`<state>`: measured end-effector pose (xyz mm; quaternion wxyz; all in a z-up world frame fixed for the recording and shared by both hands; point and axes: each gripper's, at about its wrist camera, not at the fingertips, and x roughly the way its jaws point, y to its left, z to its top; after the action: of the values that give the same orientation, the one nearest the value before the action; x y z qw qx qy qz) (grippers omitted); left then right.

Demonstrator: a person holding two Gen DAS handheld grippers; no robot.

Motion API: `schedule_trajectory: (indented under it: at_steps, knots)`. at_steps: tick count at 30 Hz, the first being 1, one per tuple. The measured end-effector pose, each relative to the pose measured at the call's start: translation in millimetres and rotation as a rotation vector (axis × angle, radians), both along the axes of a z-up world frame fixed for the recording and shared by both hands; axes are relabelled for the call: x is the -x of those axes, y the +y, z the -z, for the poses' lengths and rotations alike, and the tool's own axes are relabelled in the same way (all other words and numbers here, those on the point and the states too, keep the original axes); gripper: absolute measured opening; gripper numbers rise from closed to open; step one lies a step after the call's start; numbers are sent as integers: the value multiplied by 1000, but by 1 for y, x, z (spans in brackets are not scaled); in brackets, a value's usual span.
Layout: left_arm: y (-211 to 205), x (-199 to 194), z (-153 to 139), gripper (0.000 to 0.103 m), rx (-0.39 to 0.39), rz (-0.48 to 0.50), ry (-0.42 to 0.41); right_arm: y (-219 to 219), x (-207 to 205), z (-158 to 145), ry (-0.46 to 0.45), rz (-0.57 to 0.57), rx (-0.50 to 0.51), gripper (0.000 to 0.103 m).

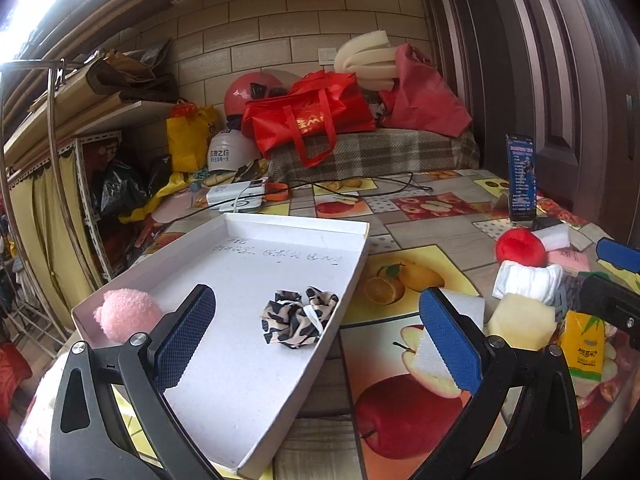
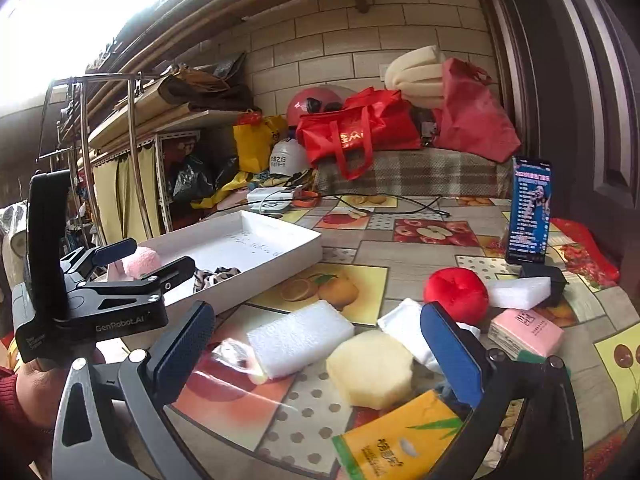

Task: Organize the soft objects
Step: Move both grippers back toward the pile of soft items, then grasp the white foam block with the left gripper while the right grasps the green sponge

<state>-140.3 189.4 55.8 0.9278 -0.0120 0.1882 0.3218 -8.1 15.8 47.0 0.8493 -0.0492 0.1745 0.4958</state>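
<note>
Two soft items, pink pom-pom (image 1: 127, 314) & leopard scrunchie (image 1: 298, 316), are already placed in the white tray (image 1: 280, 226). Most are left on the table (image 2: 420, 248): red plush (image 2: 456, 290), white foam block (image 2: 300, 338), yellow sponge (image 2: 370, 368), etc. Left gripper (image 1: 320, 340) & right gripper (image 2: 316, 352) are held wide apart, nothing gripped.

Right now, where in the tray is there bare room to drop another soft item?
The tray is bare across its far half, beyond the pink pompom and leopard scrunchie. The table right of it is crowded: white foam, yellow sponge, red ball.
</note>
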Motion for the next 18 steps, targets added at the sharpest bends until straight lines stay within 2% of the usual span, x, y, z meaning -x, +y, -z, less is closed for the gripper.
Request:
schedule_trajectory:
  at_steps: [4, 8, 12, 14, 18]
  knots:
    - [-17, -25, 4, 103, -34, 81, 89, -38, -36, 1, 31, 110, -2, 103]
    - [-20, -53, 20, 103, 27, 198, 223, -75, -78, 5, 90, 183, 15, 103]
    - [-17, -76, 36, 103, 135, 297, 324, -95, -114, 15, 171, 149, 98, 95]
    - [-12, -84, 40, 103, 193, 309, 333, -99, -126, 20, 225, 119, 120, 82]
    - [-11, -98, 44, 102, 251, 320, 351, -97, -135, 30, 305, 51, 150, 77]
